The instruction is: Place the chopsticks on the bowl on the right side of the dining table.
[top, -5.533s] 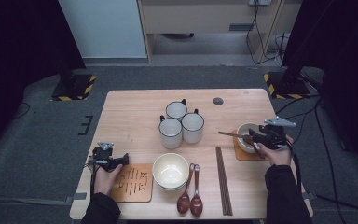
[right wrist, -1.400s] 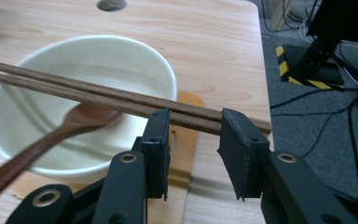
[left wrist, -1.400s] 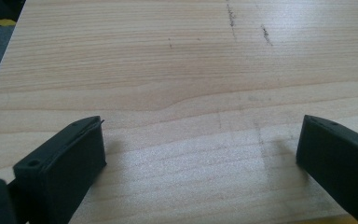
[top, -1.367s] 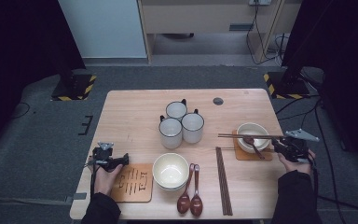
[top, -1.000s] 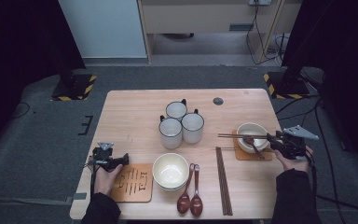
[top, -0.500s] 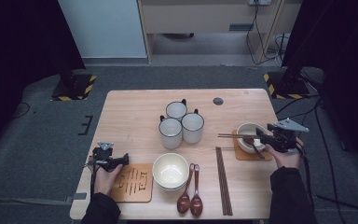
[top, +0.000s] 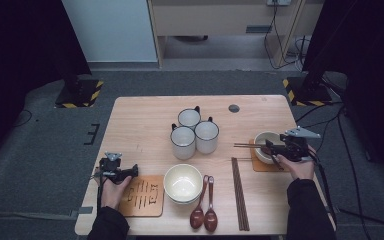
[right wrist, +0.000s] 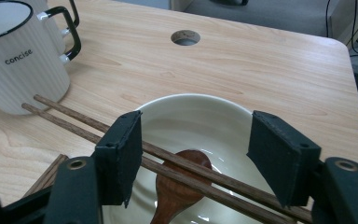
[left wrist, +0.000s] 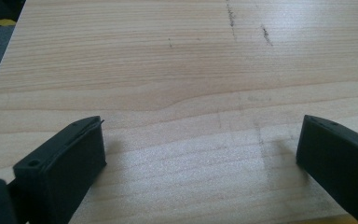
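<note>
Our right gripper (right wrist: 193,154), jaws just opening, hovers spread over the bowl (right wrist: 200,119) at the table's (top: 145,120) three o'clock; chopsticks (right wrist: 177,161) and spoon (right wrist: 179,186) rest there. Next, we judge: closing on them. Left gripper (left wrist: 200,154) idles, spread.

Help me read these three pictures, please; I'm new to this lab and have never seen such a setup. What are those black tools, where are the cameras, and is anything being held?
A person sits at a wooden table with a hand-held two-jaw gripper in each hand. One camera looks down from above; one rides on each gripper, looking along its black jaws.

The left gripper rests open beside a slotted wooden coaster, nothing between its jaws. The right gripper hangs over a small white bowl that sits on another coaster and holds a wooden spoon, with chopsticks laid across its rim. Its jaws have just been opening; they straddle the chopsticks without pinching them.

Also there: three white mugs, a larger bowl, two spoons, more chopsticks.
</note>
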`<act>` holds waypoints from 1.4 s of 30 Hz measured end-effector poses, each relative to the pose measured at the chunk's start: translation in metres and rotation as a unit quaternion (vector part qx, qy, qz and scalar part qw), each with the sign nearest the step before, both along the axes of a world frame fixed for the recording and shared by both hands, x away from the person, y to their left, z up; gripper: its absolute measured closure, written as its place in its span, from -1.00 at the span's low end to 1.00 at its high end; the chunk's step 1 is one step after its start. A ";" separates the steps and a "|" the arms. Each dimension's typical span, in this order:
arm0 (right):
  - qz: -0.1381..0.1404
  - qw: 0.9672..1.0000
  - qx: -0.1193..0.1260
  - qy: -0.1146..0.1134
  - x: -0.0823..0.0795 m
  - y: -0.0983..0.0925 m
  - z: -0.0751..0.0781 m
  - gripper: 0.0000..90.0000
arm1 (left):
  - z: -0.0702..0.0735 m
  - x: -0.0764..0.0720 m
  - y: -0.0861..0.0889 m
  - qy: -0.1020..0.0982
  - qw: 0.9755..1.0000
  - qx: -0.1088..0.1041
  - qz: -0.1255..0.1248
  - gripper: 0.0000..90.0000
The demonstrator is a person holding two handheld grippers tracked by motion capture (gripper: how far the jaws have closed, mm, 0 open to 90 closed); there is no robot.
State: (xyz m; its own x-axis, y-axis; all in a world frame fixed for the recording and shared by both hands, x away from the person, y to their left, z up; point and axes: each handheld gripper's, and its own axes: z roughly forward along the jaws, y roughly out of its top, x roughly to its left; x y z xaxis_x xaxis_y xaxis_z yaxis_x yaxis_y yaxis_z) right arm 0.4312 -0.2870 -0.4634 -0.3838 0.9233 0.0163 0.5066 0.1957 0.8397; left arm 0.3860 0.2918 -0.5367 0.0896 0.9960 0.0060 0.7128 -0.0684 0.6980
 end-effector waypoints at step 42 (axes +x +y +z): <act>-0.009 1.000 -0.026 0.000 0.003 -0.003 -0.011 -0.46 | 0.000 0.000 0.000 0.000 1.000 0.000 0.000 -0.99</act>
